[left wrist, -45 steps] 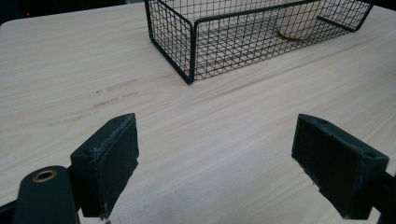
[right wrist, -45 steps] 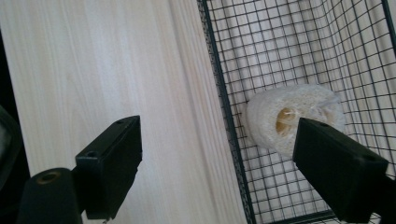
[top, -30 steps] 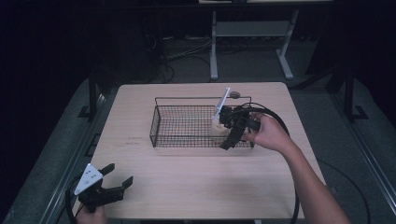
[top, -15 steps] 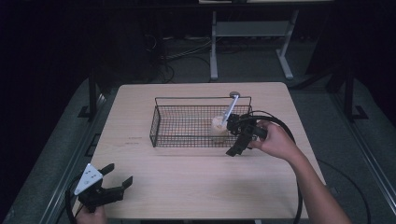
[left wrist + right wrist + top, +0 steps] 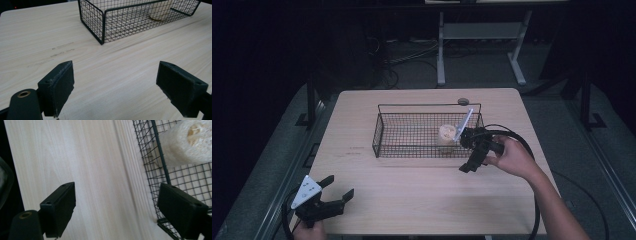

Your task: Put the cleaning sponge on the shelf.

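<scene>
Broadly, the pale wood-grain counter [image 5: 422, 200] carries a black wire-mesh rectangular basket [image 5: 412, 135] set toward its far middle, its long axis running left to right across the counter. Inside the basket, at its right end, stands a cream-coloured fibrous loofah cylinder [image 5: 446, 135]; it appears upright, with its round porous end face turned upward. In the right gripper view the loofah [image 5: 185, 145] lies behind the mesh wall of the basket [image 5: 160, 157], ahead of and to the right of the gripper's jaws.

The right gripper [image 5: 473, 156] sits just outside the basket's right front corner, near the loofah but separated from it by the wire wall. Its jaws stand apart and hold nothing, with bare counter [image 5: 87, 170] showing between them. The left gripper [image 5: 332, 197] rests at the near left corner of the counter, well apart from the basket, its jaws likewise spread and empty; from there the basket [image 5: 120, 22] shows far ahead.

Judged from this layout, the right gripper is much the nearer to the loofah. Any reach for it would have to come from above, over the basket's rim, since the mesh wall blocks a sideways approach.
</scene>
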Motion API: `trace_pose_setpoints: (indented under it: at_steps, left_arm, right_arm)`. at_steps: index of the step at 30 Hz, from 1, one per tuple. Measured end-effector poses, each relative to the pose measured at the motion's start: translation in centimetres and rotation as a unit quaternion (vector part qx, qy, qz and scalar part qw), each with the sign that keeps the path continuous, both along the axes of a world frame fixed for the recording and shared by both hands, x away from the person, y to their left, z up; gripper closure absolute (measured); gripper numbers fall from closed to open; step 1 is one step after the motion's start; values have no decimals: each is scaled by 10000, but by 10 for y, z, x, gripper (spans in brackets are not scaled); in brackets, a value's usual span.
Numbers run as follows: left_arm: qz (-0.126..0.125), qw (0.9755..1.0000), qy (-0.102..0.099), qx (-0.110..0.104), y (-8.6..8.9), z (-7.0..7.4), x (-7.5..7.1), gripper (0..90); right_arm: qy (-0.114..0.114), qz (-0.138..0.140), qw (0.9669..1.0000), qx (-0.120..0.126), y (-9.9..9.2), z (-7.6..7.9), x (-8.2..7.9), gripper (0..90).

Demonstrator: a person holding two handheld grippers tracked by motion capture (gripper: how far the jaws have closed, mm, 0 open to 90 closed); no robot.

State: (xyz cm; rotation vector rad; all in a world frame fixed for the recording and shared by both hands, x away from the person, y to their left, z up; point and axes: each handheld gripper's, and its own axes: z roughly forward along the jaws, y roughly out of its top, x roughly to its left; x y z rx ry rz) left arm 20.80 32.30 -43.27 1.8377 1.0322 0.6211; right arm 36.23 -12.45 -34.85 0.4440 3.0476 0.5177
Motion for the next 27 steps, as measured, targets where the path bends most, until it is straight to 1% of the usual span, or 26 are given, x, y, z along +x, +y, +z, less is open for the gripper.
trace_pose_setpoints:
  at_steps: [3,8,9,10,15,17,21,27]
  left_arm:
    - [-5,10000,0,-8,0,0,0,139]
    - [-7,10000,2,0,0,0,0,139]
    - [-6,10000,6,0,-1,0,0,139]
    - [-6,10000,13,1,-1,0,0,139]
    - [-4,10000,1,9,-1,0,0,139]
    - [-3,10000,5,4,-1,0,0,139]
    - [-8,10000,3,14,-1,0,0,139]
    - [-10,10000,5,5,-1,0,0,139]
  right_arm:
    - [12,-8,10000,46,-4,-3,-3,148]
    - [57,-61,10000,8,-11,-8,-6,148]
    - [84,-80,9999,63,-14,-10,-7,148]
    - [95,-94,9999,62,-15,-11,-8,148]
    - [87,-148,9998,96,-20,-15,-12,147]
    - [72,-87,9999,131,-22,-16,-14,147]
    - [71,-107,9998,126,-24,-19,-17,147]
    - [76,-121,9997,188,-30,-24,-25,147]
